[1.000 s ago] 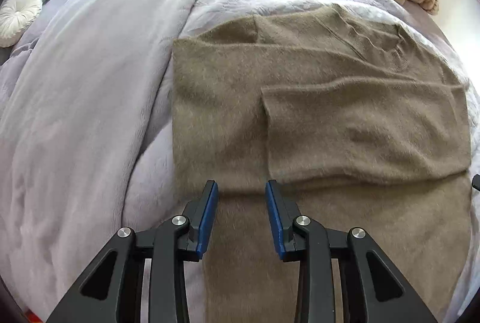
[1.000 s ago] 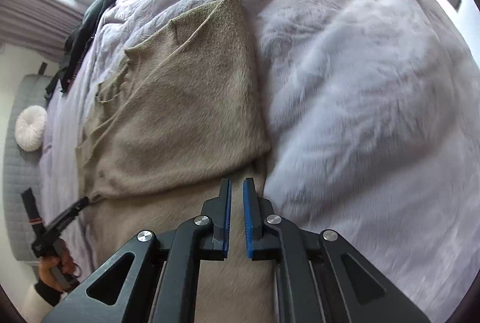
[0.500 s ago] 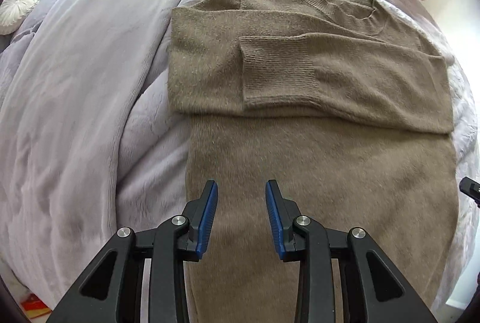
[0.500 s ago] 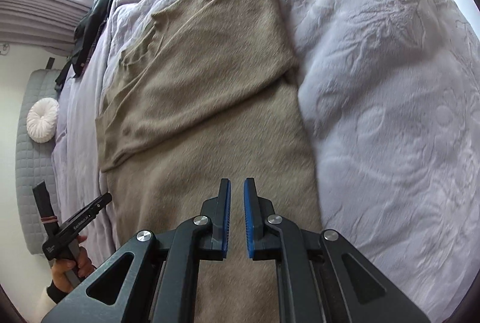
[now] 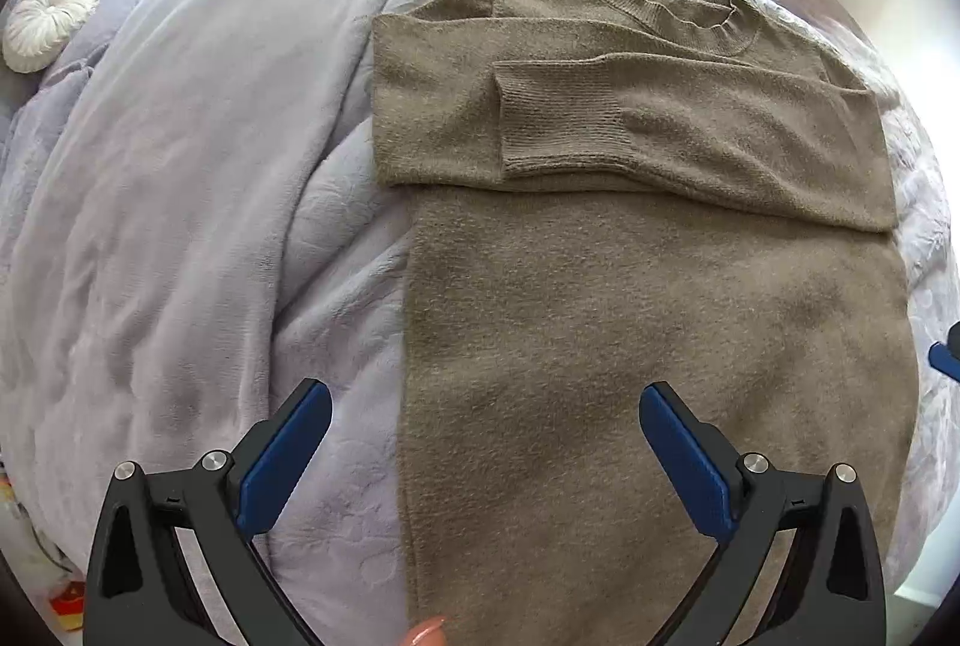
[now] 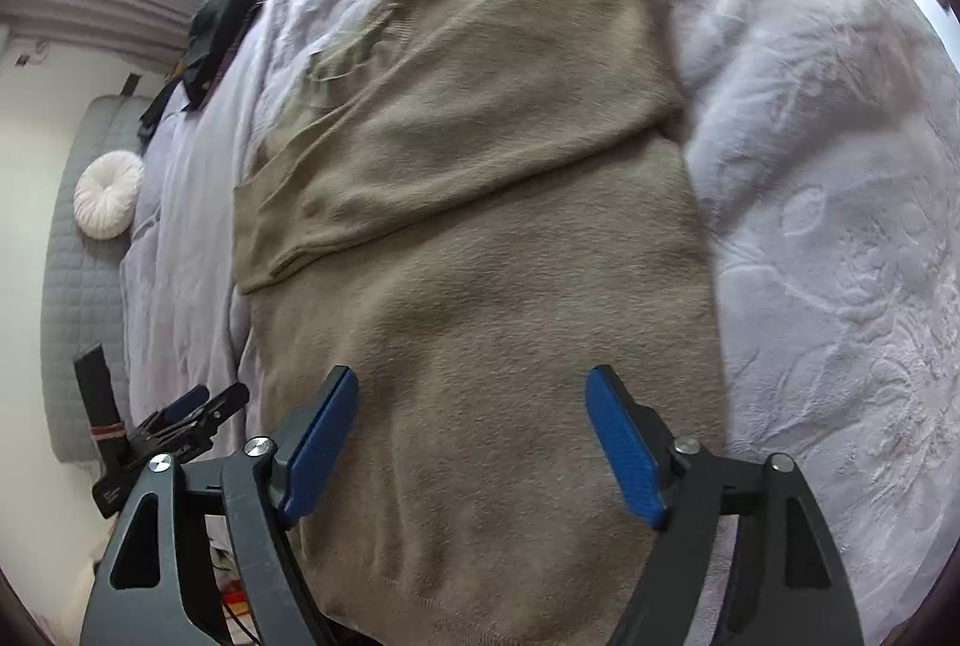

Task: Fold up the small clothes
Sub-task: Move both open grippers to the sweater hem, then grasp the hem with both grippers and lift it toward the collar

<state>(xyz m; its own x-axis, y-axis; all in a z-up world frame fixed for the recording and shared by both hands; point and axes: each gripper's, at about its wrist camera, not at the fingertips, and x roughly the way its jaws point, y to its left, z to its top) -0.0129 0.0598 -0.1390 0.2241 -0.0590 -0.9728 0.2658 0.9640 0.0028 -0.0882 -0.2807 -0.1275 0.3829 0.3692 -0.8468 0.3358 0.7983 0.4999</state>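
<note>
Here, fuzzy knit sweater (image 5: 630, 322), ribbed cuff (image 5: 558, 118).

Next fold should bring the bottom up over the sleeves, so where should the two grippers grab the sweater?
Take the sweater by its bottom hem, one corner per gripper, coming in low from the near edge of the bed. Sleeves are folded across the chest, leaving the lower body one flat panel. The left gripper and right gripper are open above it.

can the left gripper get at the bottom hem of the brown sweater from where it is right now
Probably yes. The left gripper hangs with its jaws wide open over the lower left part of the brown sweater, and nothing lies on the fabric there. The hem itself is out of its view, nearer the person.
</note>
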